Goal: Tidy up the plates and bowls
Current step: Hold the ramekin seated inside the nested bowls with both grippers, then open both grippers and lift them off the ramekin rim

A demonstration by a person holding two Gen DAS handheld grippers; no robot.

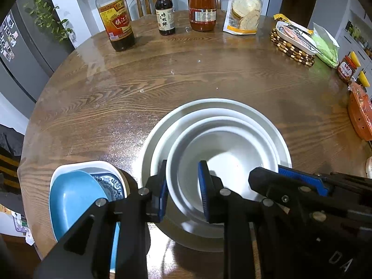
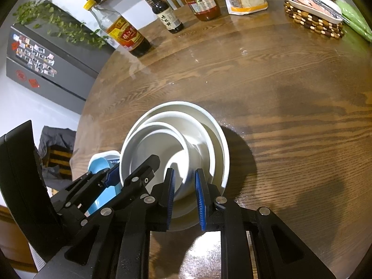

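Observation:
A nested stack of white bowls [image 1: 216, 153] sits on the round wooden table near its front edge; it also shows in the right wrist view [image 2: 172, 139]. My left gripper [image 1: 182, 188] is open, its fingers straddling the left rim of the innermost bowl. My right gripper [image 2: 183, 193] is open, its fingers astride the near rim of the stack; it shows in the left wrist view [image 1: 290, 181] at the stack's right side. To the left stands a white dish [image 1: 76, 165] holding a light blue plate [image 1: 74, 200] and a blue-patterned plate [image 1: 109, 183].
At the table's back stand a vinegar bottle [image 1: 115, 18], a dark sauce bottle [image 1: 164, 11], a red sauce bottle [image 1: 202, 7] and a flour bag [image 1: 246, 7]. A beaded trivet with a tray [image 1: 293, 44] sits at back right. Jars and an orange object [image 1: 360, 116] line the right edge.

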